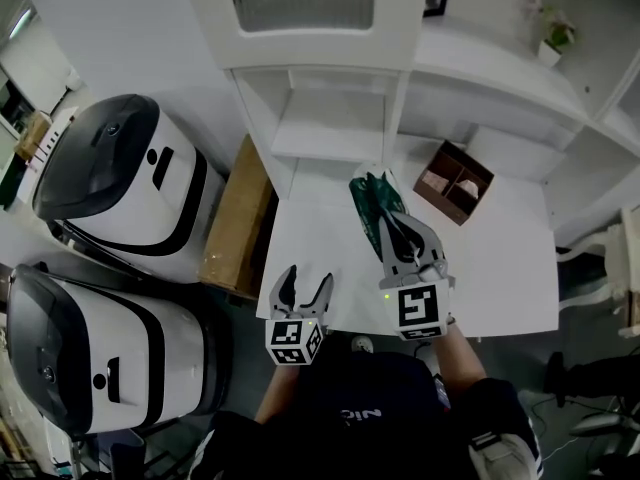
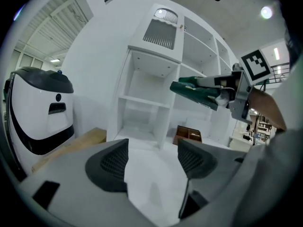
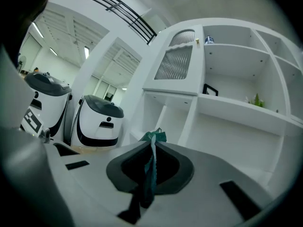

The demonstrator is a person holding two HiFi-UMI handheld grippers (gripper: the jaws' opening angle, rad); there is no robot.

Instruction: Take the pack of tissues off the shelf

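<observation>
Head view: the right gripper (image 1: 388,223) pinches a green plastic pack of tissues (image 1: 372,196) above the white desk (image 1: 500,278), in front of the white shelf unit (image 1: 330,128) and off its shelves. The left gripper (image 1: 304,280) is near the desk's front edge with its jaws spread and nothing between them. A brown wooden box (image 1: 453,181) stands on the desk, right of the pack.

Left gripper view: the jaws stand apart over the desk. The right gripper shows at upper right, carrying the pack in the air.

Right gripper view: the jaws are pressed together on the pack's thin edge, which projects past their tips.
</observation>
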